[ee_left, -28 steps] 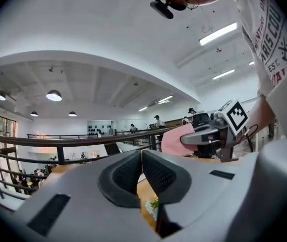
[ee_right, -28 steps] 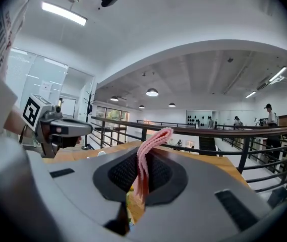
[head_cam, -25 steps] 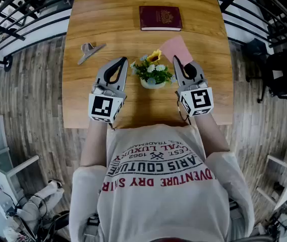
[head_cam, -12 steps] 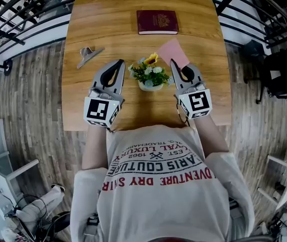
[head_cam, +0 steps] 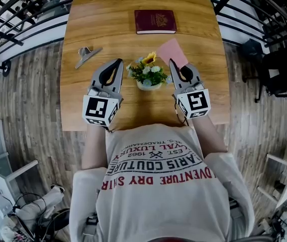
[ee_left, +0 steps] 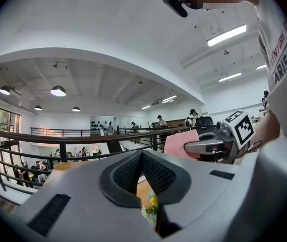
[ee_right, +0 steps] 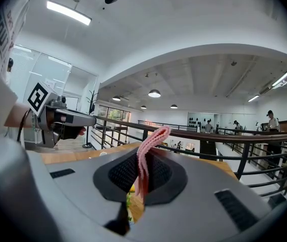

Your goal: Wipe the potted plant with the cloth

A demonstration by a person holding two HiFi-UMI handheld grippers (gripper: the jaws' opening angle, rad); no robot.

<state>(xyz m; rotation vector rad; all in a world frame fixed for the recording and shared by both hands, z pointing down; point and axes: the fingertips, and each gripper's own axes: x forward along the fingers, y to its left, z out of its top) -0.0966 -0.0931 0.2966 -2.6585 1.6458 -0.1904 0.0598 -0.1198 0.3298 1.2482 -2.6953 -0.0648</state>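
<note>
Nearest the camera: the person's white printed shirt (head_cam: 156, 180), with both forearms reaching forward over the near edge of the wooden table (head_cam: 82, 105).

Landmark: the potted plant (head_cam: 149, 75). It has a small white pot, green leaves, pale blooms and one yellow flower on its far side. It stands upright on the table, between the two grippers.

Left gripper (head_cam: 119, 62): held roughly level, just left of the plant, with its tip about even with the leaves. The jaws are pressed together. In the left gripper view the ribbed pads meet in a thin seam with nothing caught between them. A bit of the yellow flower shows below the seam.

Right gripper (head_cam: 173, 62): just right of the plant, mirroring the left. The jaws are clamped on the pink cloth (head_cam: 172, 50). In the right gripper view a folded edge of the cloth stands up between the pads and curls over at the top. From the head view the cloth spreads out past the gripper tip, behind the plant and to its right, above the tabletop. I cannot tell whether the cloth touches the leaves.

Farther back: a metal clip (head_cam: 87, 54) lies well to the left of the plant and somewhat behind it. A dark red book (head_cam: 155, 21) lies flat well behind the plant, apart from the cloth.

Farthest: a black railing (head_cam: 17, 19) runs beyond the table, behind and to both sides of the plant, over a plank floor (head_cam: 27, 84).
</note>
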